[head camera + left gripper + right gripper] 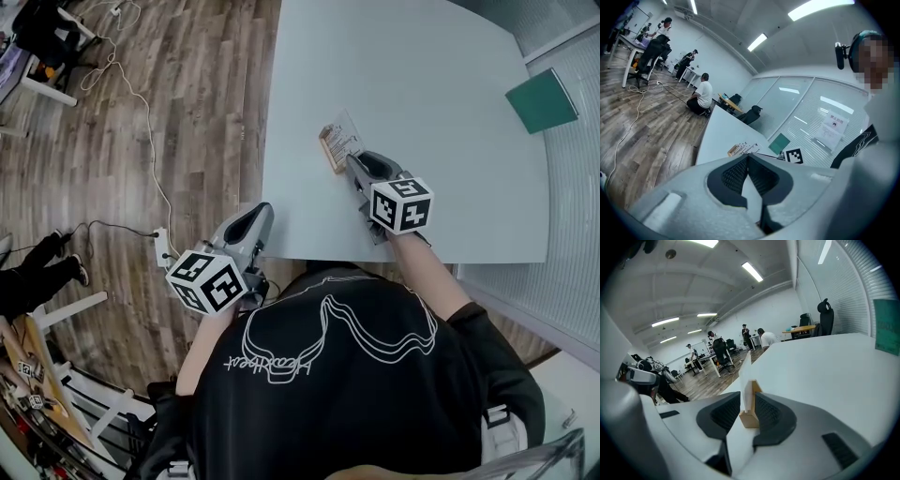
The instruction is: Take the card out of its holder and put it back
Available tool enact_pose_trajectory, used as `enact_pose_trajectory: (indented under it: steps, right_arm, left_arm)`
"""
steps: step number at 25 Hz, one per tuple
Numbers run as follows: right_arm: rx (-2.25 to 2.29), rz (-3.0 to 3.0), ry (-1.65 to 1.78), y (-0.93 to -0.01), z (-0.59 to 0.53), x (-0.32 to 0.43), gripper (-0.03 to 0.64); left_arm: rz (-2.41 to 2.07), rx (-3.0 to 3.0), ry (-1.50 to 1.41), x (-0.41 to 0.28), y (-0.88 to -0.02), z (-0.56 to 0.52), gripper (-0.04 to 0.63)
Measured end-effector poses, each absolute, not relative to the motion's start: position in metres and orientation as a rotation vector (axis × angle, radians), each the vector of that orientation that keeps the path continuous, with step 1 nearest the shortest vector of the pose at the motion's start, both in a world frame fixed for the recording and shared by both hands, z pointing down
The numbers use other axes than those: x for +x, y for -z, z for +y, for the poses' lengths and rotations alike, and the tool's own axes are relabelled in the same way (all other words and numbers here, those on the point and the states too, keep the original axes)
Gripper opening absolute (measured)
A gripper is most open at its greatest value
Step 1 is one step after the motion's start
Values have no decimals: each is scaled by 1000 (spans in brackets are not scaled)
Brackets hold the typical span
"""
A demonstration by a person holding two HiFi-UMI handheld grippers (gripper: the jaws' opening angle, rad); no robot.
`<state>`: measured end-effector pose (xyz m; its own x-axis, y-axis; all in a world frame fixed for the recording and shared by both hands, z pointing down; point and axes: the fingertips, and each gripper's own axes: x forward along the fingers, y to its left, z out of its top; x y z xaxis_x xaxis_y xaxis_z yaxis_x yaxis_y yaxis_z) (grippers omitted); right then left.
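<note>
Wood floor (112, 187) on the left with a white cable (141, 112) running across it. Left hand-held gripper (258, 217) is off the counter (422, 75), just outside its near left corner, over the floor and pointing toward the counter. In the left gripper view its pads (733, 176) meet at the tips with nothing between them, so it is closed and empty. Holder (328, 150) is a small wooden block on the counter, toward the left edge and a little in from the near edge. Card (343, 131) sits in the holder; in the right gripper view the card (746, 376) stands upright in the slot of the holder (750, 418). Right hand-held gripper (354, 167) is over the counter on the near side of the holder, with its tips reaching the block. Its jaws are apart, one on each side of holder and card. There is a clear gap between the left pad and the card, and the right pad (766, 411) is very close to the block; I can't tell if it touches. It is not clamped on anything. Green sheet (542, 100) is at the counter's right edge, toward the far corner, well apart from the holder.
</note>
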<state>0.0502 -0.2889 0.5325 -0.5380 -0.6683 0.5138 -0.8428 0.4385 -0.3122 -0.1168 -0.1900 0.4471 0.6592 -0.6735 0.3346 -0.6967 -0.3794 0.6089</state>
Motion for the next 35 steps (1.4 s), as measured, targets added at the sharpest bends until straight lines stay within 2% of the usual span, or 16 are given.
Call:
enact_pose_trajectory:
  steps: [11,18,35]
  right_arm:
    - [1296,-2372,-788,-547,-309,38,78]
    - [1287,-2377,-753,-548,-312,32,31]
    - [1297,-2366,-733,-546,-313,35,25]
  left_arm:
    - [-1093,2088,-45,-130,-457,-202,12]
    - [-1110,2069,-45,-138,-462,-207,12]
    - [-1109,2050,-40,-140,-464,-195,12]
